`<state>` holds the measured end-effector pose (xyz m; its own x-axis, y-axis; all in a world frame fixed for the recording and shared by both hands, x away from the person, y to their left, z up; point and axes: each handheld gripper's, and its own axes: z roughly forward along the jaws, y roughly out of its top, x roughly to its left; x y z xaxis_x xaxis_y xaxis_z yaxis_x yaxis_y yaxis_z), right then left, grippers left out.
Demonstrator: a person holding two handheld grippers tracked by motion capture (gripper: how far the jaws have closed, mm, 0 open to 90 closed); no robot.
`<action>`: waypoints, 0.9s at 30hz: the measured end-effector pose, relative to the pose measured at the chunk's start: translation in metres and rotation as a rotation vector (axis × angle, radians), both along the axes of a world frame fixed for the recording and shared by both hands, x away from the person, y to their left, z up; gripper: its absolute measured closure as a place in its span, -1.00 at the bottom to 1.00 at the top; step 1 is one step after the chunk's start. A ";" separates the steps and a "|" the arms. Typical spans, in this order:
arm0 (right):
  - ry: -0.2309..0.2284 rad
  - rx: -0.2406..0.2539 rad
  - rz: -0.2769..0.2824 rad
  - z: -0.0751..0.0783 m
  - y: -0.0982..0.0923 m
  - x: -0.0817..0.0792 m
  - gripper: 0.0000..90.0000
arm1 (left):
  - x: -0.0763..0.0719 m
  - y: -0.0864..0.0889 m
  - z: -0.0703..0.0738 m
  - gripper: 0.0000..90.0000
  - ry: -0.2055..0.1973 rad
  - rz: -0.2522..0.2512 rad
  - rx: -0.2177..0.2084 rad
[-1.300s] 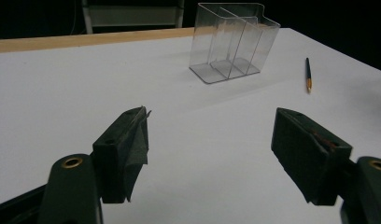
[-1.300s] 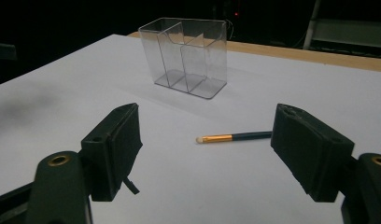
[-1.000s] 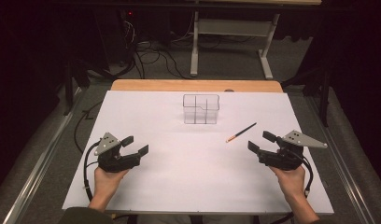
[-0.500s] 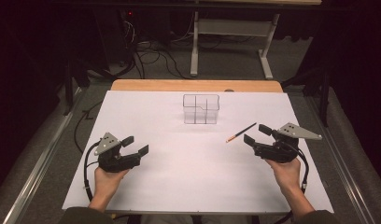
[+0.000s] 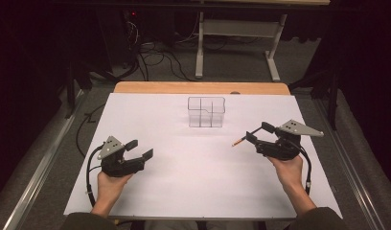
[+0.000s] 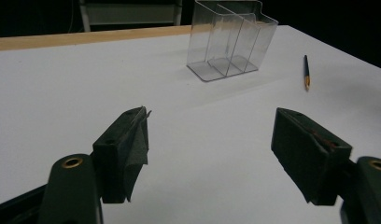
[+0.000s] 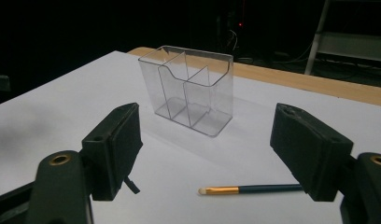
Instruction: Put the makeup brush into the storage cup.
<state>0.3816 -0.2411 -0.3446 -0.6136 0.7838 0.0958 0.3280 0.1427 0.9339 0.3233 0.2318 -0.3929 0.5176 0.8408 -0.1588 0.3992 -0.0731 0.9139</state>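
A clear plastic organizer [image 5: 206,112] with several compartments stands upright at the back middle of the white tabletop [image 5: 193,191]. A thin brush [image 5: 239,141] with a dark handle and gold ferrule lies flat to its front right. My right gripper [image 5: 258,132] is open, and its jaws straddle the handle end of the brush. In the right gripper view the brush [image 7: 249,189] lies low between the jaws of that gripper [image 7: 205,149], with the organizer [image 7: 191,88] behind. My left gripper [image 5: 140,149] is open and holds nothing at the front left. Its own view [image 6: 209,154] faces the organizer [image 6: 230,39] and brush [image 6: 306,72].
A wooden strip [image 5: 198,87] runs along the table's far edge. Beyond it stand a metal frame [image 5: 236,43] and loose cables [image 5: 150,57] on the dark floor. White tabletop stretches between the two grippers.
My right gripper has moved forward and to the left until its jaws came around the brush's handle end. The left gripper, the brush and the organizer have stayed put.
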 end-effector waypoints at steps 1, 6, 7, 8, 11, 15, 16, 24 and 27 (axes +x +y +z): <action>0.000 -0.001 -0.003 0.000 0.000 0.001 -0.43 | 0.000 0.000 0.000 -0.39 0.000 0.001 -0.003; -0.002 0.007 -0.010 0.001 0.001 0.006 -0.41 | 0.000 0.000 0.000 -0.39 0.002 0.000 0.000; -0.007 0.004 -0.017 0.002 0.001 0.009 -0.41 | 0.001 -0.001 0.000 -0.39 0.004 -0.001 0.003; -0.007 0.004 -0.017 0.002 0.001 0.009 -0.41 | 0.001 -0.001 0.000 -0.39 0.004 -0.001 0.003; -0.009 0.011 -0.030 0.005 0.001 0.015 -0.40 | 0.000 0.000 0.000 -0.38 0.002 0.000 0.003; -0.004 0.023 -0.041 0.006 0.001 0.020 -0.40 | 0.001 0.000 0.000 -0.38 0.003 0.000 0.000; -0.007 0.020 -0.043 0.007 0.002 0.021 -0.40 | 0.001 0.000 0.000 -0.38 0.002 0.000 -0.001; -0.004 0.011 -0.051 0.008 0.005 0.031 -0.40 | 0.001 -0.001 0.000 -0.38 0.003 -0.004 0.004; -0.002 0.010 -0.054 0.009 0.007 0.034 -0.40 | 0.001 0.000 0.000 -0.38 0.003 -0.003 0.002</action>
